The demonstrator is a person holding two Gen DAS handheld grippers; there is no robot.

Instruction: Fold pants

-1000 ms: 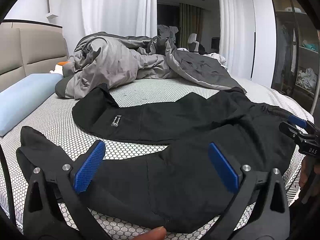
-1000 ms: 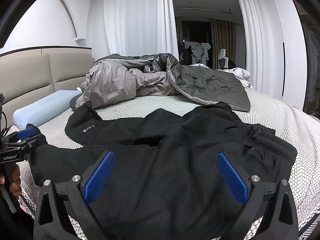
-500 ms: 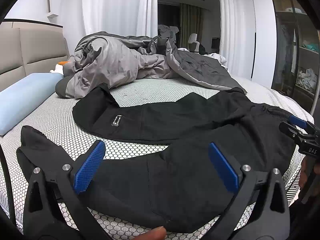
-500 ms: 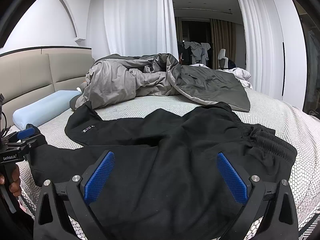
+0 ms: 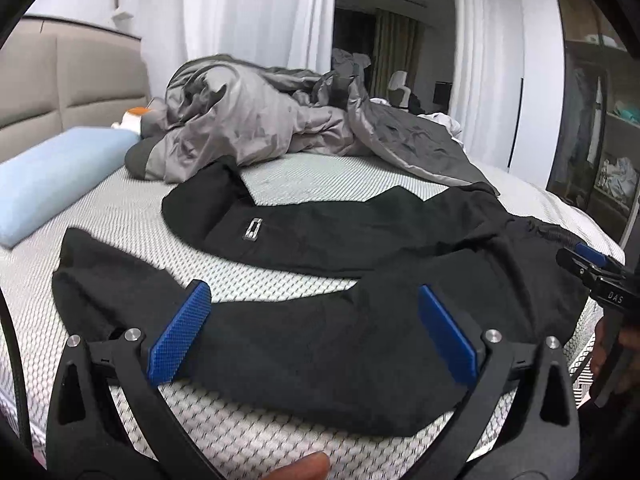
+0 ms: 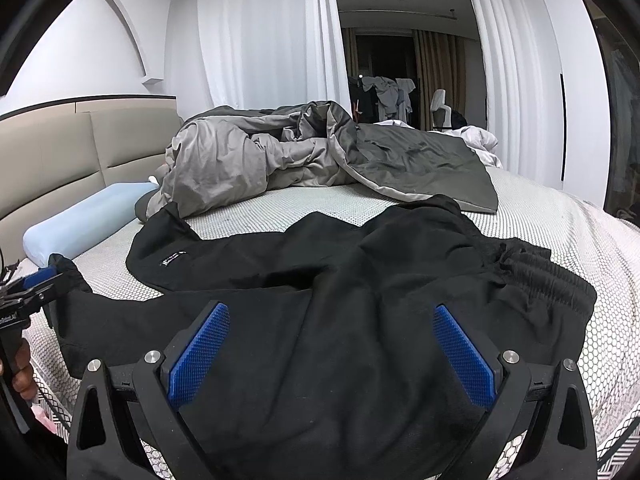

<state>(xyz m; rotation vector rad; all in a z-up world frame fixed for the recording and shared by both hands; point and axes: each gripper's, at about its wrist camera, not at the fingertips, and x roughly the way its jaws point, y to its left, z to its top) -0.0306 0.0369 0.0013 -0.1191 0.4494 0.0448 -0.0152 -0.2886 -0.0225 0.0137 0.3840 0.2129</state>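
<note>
Pants [image 5: 320,344] lie spread on the bed [image 5: 132,216], just beyond both claws. Left claw [image 5: 316,336] and right claw [image 6: 332,352] hover spread wide, empty, above black cloth; grey duvet [image 6: 280,160] beyond.

Black pants [image 6: 360,280] lie spread across a bed [image 6: 560,240] beneath the wide-open right gripper [image 6: 332,356]; a rumpled grey duvet [image 6: 280,160] sits behind.

The pants [image 6: 360,280] are matt black cloth with a gathered, ribbed waistband, lying on a mattress cover [image 5: 132,216] of honeycomb-textured white fabric. At upper centre the duvet [image 6: 280,160] is crumpled grey cloth with a faint sheen. The left gripper [image 5: 316,336] has matt black plastic arms, knurled blue pads [image 5: 180,340] and bright metal screws.
</note>
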